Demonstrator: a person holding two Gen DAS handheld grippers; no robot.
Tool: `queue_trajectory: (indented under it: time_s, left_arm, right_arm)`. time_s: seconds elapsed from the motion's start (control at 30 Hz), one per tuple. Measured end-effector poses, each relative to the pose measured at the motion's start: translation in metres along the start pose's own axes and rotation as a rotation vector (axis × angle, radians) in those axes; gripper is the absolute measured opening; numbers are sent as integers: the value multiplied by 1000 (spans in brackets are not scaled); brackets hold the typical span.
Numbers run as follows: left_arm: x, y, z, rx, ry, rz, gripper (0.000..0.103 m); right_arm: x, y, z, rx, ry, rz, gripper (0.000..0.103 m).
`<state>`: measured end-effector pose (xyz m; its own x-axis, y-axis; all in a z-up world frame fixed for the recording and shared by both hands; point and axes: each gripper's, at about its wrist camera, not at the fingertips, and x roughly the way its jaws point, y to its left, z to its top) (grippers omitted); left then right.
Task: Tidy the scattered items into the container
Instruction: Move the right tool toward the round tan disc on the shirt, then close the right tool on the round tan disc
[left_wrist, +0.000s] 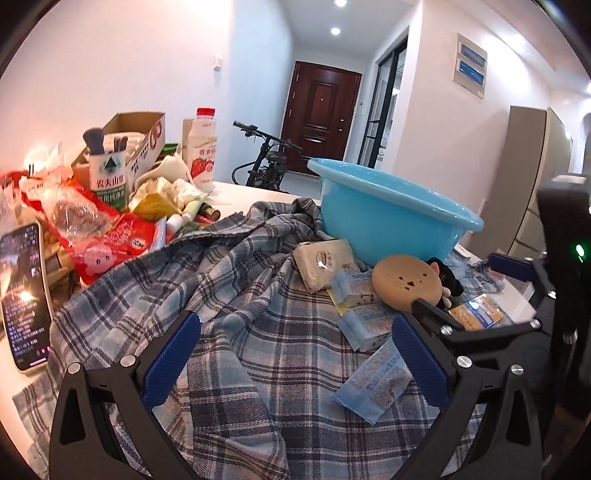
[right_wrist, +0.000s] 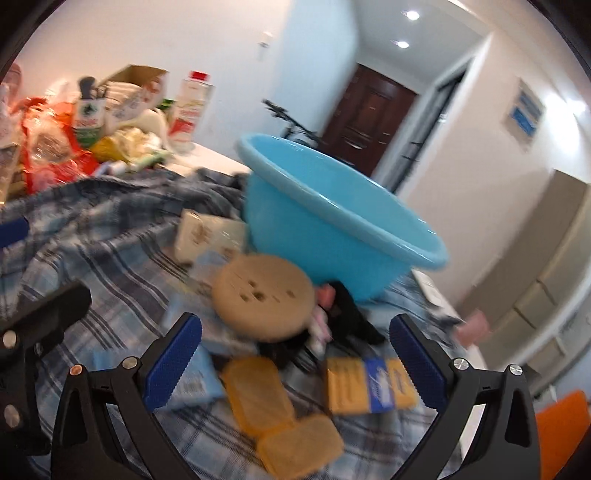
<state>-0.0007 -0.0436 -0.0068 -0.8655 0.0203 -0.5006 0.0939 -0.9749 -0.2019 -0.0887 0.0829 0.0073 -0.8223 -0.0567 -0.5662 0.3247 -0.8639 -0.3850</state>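
1. While both grippers hover over the plaid cloth (left_wrist: 258, 332), the left gripper (left_wrist: 295, 354) and right gripper (right_wrist: 295, 354) stand spread and empty.
2. Snack packets (left_wrist: 373, 384) lie between and just beyond the fingers.
3. Blue basin (left_wrist: 391, 218) sits farther ahead, upright, behind the round cat-face cushion (right_wrist: 262, 295).

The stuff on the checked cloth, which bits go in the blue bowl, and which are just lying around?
For the job:
blue basin
round cat-face toy
tissue pack
blue snack packets
yellow packets
yellow-and-blue pack

Probably just lying about:
phone
red snack bags
milk bottle
cardboard box
bicycle
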Motion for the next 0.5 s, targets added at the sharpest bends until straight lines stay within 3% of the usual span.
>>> queue_trajectory:
  time_s: [0.17,0.5]
  left_arm:
    - [-4,5,-1,-33,-15,-16,103]
    - [-3,9,-1,-49,-4,-33,103]
  right_arm:
    - [23,-10,12,22,-6,119,103]
    - [70,6,10,-25,62,154,103]
